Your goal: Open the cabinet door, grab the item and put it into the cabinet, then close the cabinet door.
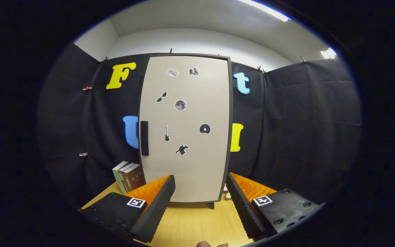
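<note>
Tool (pixel 200 192) spread wide, holding nothing, above tabletop (pixel 197 223). Cabinet (pixel 186 128) straight ahead beyond fingers, door shut, handle (pixel 144 138) on left edge. Books (pixel 129 176) ahead-left beside cabinet.

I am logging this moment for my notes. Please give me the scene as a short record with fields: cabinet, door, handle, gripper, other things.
cabinet: stands upright on the wooden table, beyond the fingers
door: cabinet door shut, stickers on its front
handle: dark vertical handle at the door's left edge
gripper: gripper open, holds nothing, fingers apart and short of the door
other things: books upright, left of the cabinet
task state: door not yet opened
</note>
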`<state>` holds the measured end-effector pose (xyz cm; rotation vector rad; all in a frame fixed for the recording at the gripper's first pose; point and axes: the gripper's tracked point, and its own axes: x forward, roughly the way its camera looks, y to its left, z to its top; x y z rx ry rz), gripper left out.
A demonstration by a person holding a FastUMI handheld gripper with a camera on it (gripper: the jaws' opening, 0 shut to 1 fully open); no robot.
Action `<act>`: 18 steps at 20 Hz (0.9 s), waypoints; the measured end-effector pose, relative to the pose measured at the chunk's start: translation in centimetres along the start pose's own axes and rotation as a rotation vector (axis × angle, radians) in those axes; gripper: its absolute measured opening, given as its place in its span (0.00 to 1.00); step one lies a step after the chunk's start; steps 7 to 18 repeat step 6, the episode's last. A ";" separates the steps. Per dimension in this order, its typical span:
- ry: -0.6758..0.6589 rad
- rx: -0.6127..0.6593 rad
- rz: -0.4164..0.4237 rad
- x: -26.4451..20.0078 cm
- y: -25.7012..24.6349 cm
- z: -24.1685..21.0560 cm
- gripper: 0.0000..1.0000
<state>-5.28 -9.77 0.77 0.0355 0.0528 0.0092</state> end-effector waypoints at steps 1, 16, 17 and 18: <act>0.001 -0.003 0.001 0.0 0.0 0.1 0.97; -0.012 -0.006 0.020 0.4 0.3 0.6 0.98; -0.012 -0.006 0.020 0.4 0.3 0.6 0.98; -0.012 -0.006 0.020 0.4 0.3 0.6 0.98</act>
